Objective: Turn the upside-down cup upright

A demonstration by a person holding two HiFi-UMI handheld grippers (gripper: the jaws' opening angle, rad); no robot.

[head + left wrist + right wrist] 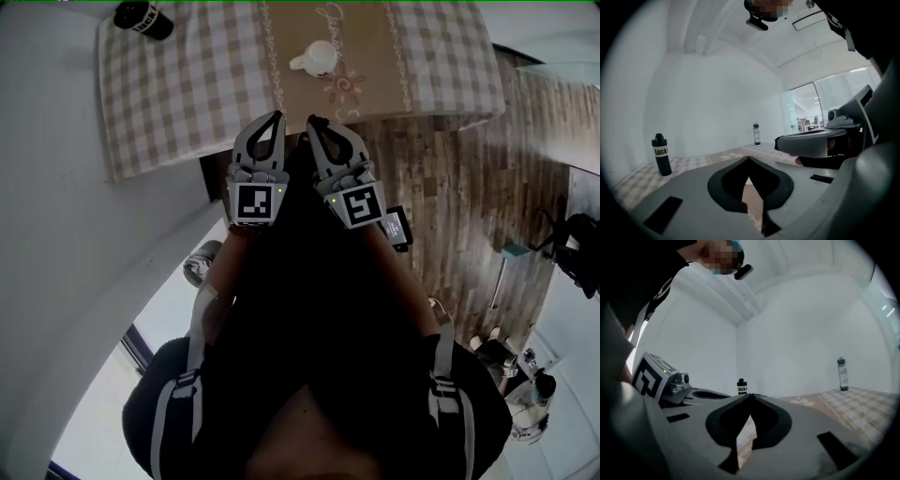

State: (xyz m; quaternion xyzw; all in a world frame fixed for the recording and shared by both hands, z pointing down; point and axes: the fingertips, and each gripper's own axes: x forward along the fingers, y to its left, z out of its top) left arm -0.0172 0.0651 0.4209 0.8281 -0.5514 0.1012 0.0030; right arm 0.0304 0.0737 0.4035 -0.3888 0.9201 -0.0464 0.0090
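Cup (316, 58) lies straight beyond your right hand-held gripper (312, 120)
It stands on end near the middle of the table (187, 84), on the tan runner (375, 56), handle toward the table's left side. Your left hand-held gripper (277, 116) sits just beside the right, slightly off-line. Both hover at the table's near edge, pointing roughly level, jaws clenched together on nothing.

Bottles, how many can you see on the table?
2. A black bottle stands near the left corner of the table; a slimmer bottle stands farther off on it. The head view shows only the black one, so others may be out of frame.
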